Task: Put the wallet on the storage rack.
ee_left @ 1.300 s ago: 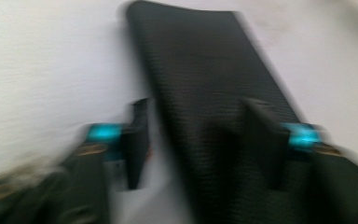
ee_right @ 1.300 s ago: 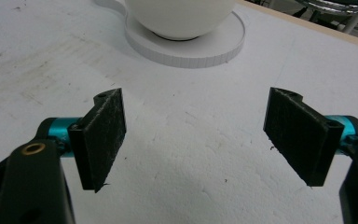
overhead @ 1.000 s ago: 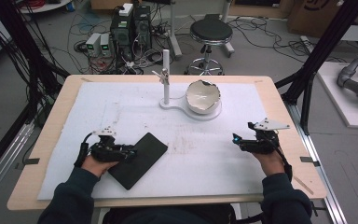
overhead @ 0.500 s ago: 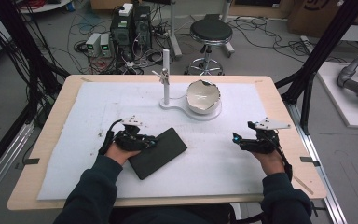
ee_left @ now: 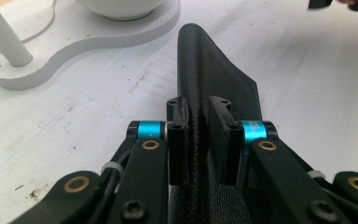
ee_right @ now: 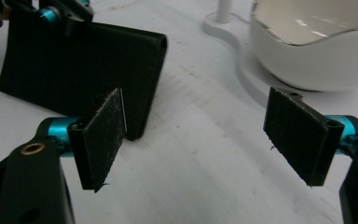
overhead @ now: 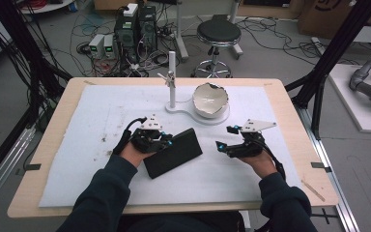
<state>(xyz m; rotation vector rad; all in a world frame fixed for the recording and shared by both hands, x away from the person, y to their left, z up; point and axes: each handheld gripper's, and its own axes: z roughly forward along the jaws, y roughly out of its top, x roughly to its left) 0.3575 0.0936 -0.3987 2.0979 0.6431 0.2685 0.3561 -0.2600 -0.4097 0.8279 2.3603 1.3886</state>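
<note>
Left gripper (overhead: 170,141) clamped on black wallet (overhead: 173,152) — both pads pressed flat against its textured faces, thin edge standing up between the jaws in the left gripper view (ee_left: 198,140). Wallet (ee_left: 214,79) held near one end, stretching away from the jaws toward the white stand base (ee_left: 88,44); far end close above the white mat (overhead: 92,121), contact with it not discernible. Right gripper (overhead: 224,137) spread wide, nothing between the pads (ee_right: 193,140), hovering just right of the wallet (ee_right: 79,77). Beyond — white bowl (overhead: 211,100), rim chipped, seated on the stand base (overhead: 183,109); upright white post (overhead: 172,79) on the same base, left of bowl. Wooden table (overhead: 48,135) under the mat.
</note>
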